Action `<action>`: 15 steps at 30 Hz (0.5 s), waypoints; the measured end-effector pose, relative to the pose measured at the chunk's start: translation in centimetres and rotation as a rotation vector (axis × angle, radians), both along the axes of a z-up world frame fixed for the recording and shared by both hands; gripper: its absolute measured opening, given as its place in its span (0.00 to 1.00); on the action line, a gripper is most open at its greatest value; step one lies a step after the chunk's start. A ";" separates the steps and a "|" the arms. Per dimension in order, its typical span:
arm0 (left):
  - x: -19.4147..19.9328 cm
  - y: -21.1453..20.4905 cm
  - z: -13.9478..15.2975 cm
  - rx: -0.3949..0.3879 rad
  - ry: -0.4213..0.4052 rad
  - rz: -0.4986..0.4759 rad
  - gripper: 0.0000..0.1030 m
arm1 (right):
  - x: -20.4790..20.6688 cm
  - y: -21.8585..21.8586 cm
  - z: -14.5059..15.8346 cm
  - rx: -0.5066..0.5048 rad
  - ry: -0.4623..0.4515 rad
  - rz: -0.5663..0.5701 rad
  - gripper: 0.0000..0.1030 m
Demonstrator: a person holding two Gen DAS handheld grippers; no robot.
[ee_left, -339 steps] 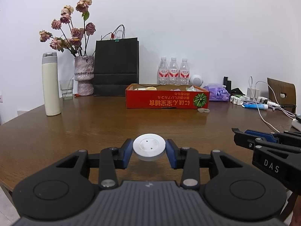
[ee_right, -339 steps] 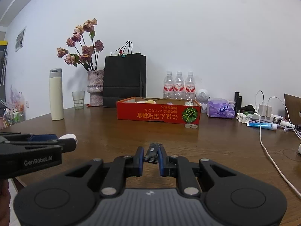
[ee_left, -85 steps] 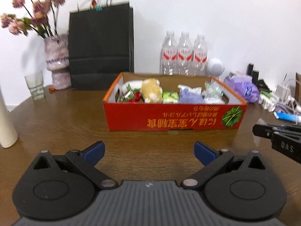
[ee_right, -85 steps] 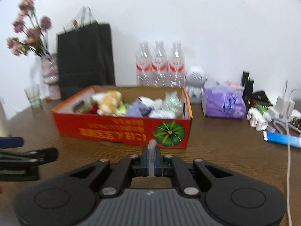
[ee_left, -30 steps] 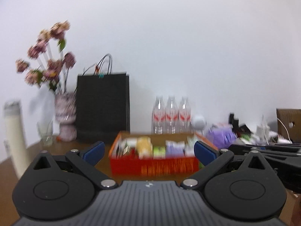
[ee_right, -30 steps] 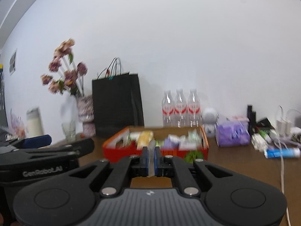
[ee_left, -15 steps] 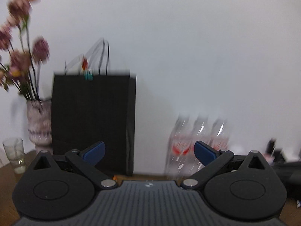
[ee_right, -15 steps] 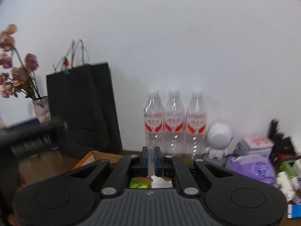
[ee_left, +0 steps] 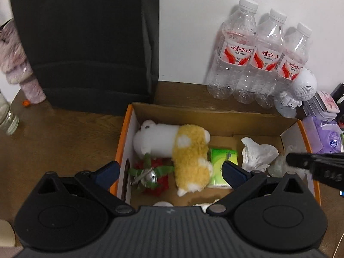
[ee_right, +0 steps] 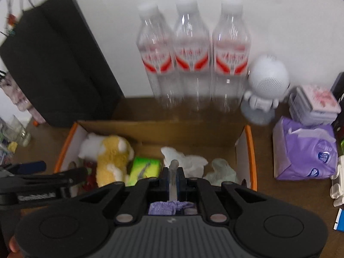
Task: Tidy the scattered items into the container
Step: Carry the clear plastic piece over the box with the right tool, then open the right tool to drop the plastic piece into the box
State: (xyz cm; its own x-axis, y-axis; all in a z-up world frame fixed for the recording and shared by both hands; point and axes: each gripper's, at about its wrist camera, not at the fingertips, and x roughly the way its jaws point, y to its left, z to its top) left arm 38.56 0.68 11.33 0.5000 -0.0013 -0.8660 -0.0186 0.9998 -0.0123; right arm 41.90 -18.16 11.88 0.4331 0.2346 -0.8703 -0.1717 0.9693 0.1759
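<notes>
The red cardboard box lies right below me, holding a white and yellow plush toy, a green packet, a red and green bell ornament and crumpled tissue. My left gripper hangs open and empty over the box's left half. My right gripper is shut on a small translucent piece, above the middle of the box and near a purple cloth. Each gripper shows in the other's view: the right gripper and the left gripper.
Three water bottles stand against the wall behind the box, with a black paper bag to their left. A white round speaker figure and a purple tissue pack sit to the right. A vase and a glass stand at far left.
Both views have swung from the wall down into the box as the grippers moved in over it. The left stays open; the right still holds the translucent piece.
</notes>
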 end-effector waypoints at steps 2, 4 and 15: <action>0.9 -0.2 -1.2 0.006 0.063 -0.008 1.00 | 1.2 0.2 -1.2 -0.025 0.065 -0.009 0.05; 2.1 -0.3 -2.4 0.009 0.117 -0.009 1.00 | 2.3 0.4 -2.2 -0.047 0.100 -0.023 0.05; 4.0 -0.6 -6.0 0.017 0.236 -0.026 1.00 | 5.5 0.5 -8.7 -0.070 0.218 -0.071 0.14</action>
State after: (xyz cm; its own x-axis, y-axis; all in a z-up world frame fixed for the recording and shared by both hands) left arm 42.59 0.06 5.34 0.2839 0.0044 -0.9589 0.0068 1.0000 0.0066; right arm 47.40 -17.66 3.18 0.2459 0.1460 -0.9582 -0.0679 0.9888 0.1332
